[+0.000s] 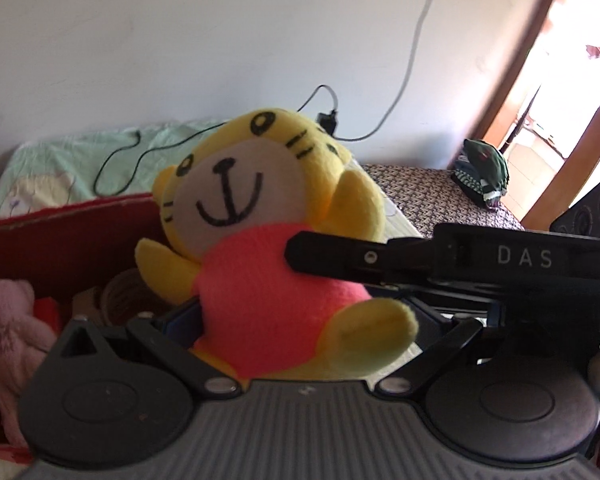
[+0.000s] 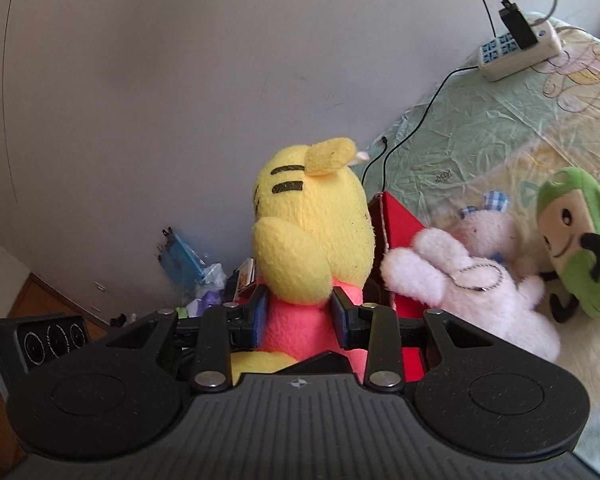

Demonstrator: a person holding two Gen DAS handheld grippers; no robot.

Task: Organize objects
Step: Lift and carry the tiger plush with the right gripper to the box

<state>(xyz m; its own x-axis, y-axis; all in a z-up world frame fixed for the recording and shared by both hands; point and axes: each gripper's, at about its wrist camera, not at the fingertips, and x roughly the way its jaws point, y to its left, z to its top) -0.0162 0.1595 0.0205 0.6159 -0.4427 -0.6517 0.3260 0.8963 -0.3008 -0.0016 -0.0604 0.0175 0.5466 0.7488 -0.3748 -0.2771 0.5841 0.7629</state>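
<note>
Right tongs (image 2: 300, 316) clamp tiger plush (image 2: 312, 236); left tongs' (image 1: 300, 320) grip hidden behind plush.

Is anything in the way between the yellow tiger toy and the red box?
Nothing visible blocks it. The yellow tiger toy is gripped by the right gripper and sits in the left gripper, right beside the red box. A pink bear already lies inside, with room left.

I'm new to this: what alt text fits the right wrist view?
Black tongs squeeze the pink body of a yellow tiger plush, seen from behind. Right of it, a white bunny plush and a green plush lie on a bed.
</note>
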